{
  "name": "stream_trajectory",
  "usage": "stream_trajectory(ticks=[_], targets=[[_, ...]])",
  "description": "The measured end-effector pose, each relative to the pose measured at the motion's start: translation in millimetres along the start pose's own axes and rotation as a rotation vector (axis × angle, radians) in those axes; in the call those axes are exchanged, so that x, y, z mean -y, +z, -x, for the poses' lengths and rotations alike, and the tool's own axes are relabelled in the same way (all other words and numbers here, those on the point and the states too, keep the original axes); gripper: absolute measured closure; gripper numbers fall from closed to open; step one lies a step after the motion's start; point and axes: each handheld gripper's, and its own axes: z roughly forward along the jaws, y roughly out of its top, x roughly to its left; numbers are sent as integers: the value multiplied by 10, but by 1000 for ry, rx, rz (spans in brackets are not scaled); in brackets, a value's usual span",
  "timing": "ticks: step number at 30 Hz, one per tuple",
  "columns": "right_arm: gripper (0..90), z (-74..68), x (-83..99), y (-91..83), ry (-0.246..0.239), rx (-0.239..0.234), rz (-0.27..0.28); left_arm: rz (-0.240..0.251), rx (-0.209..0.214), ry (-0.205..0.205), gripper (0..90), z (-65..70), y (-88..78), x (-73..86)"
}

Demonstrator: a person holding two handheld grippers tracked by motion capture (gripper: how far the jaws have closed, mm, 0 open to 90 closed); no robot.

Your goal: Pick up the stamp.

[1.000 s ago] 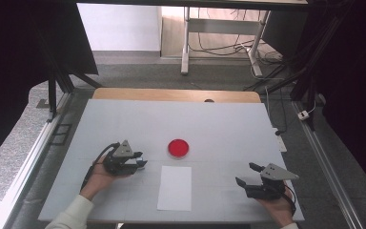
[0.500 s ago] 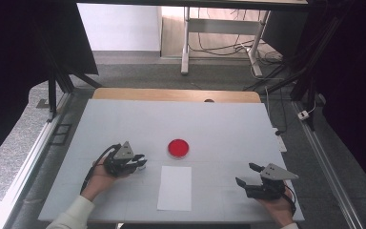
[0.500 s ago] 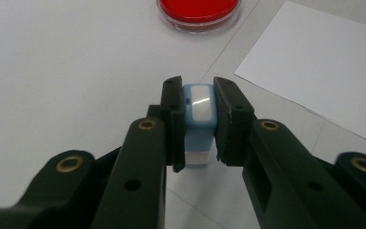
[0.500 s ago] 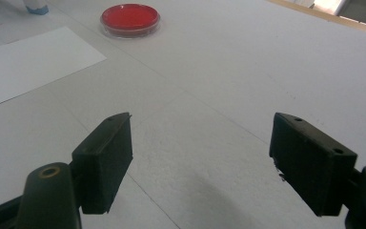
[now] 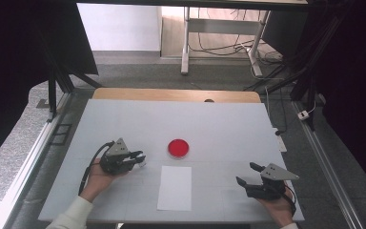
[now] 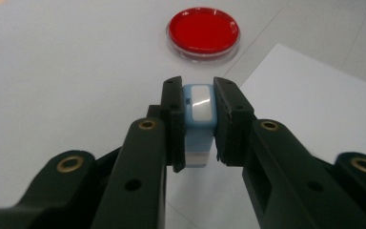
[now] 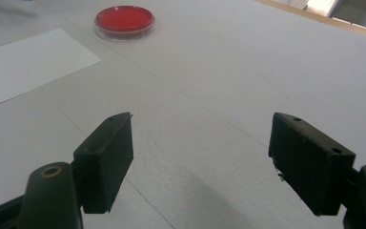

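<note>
My left gripper point(image 5: 140, 160) lies low over the white table at centre left, held by a hand. Its black jaws are shut on a small light-blue block with a white face point(image 6: 199, 114), which stands upright between the pads in the left gripper view. Just beyond it sits a round dish with red filling point(image 5: 178, 148) point(image 6: 203, 32). A white sheet of paper point(image 5: 175, 187) lies flat to the right of that gripper. My right gripper point(image 5: 246, 173) point(image 7: 202, 143) rests at the front right, open, with only bare table between its jaws.
The white table top point(image 5: 228, 129) has a wooden strip along its far edge. The red dish point(image 7: 124, 21) and the paper point(image 7: 24, 62) lie far ahead and left in the right gripper view. Metal frame legs and cables stand on the floor beyond the table.
The left gripper's jaws have drawn together around the small blue block and the hand has shifted slightly. The right gripper, dish and paper have stayed put.
</note>
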Motion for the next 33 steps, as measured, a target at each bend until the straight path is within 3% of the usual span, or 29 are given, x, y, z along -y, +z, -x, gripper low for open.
stream_trajectory(ticks=[10, 20, 25, 33], targets=[[239, -10, 10, 28, 9, 16, -1, 69, 12, -33, 751, 33, -96, -85], [244, -24, 9, 57, 5, 20, 0, 95, 51, -36, 750, 100, -113, -213], [244, -26, 8, 61, 6, 20, 1, 104, 39, -56, 751, 127, -110, -277], [244, -32, 11, 67, 1, 21, -2, 112, 58, -52, 751, 159, -74, -364]])
